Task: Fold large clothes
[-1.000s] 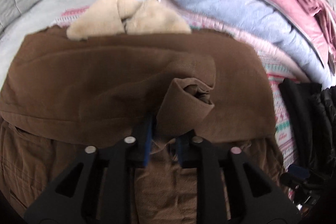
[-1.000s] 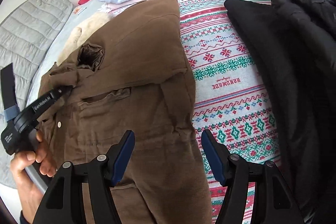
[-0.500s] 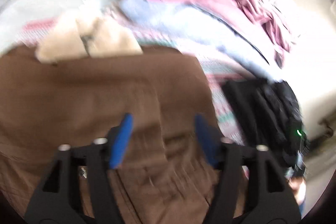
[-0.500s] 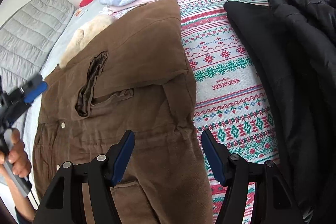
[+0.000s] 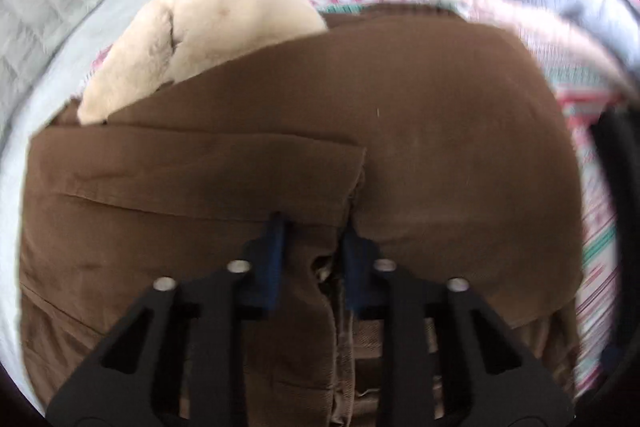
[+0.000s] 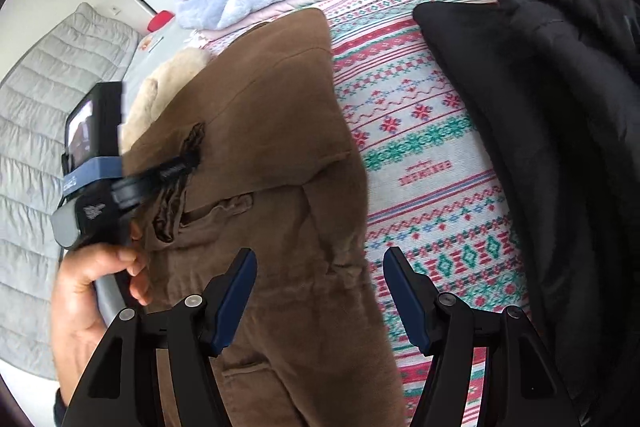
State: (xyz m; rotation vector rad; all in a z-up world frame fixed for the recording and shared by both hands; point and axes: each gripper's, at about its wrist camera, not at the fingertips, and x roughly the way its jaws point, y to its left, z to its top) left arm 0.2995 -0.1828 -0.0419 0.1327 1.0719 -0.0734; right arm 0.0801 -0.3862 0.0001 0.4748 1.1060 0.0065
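Closing my left gripper (image 5: 310, 247) on the sleeve edge of the brown coat (image 5: 440, 155) lying on the bed, I am risking a thin pinch slipping out; my right gripper (image 6: 320, 291) is hovering with jaws apart.

We see black angular gripper arms with silver screws and blue finger pads (image 6: 236, 297); at left, our bare hand (image 6: 86, 301) grips a black handle, perhaps blue-strapped.
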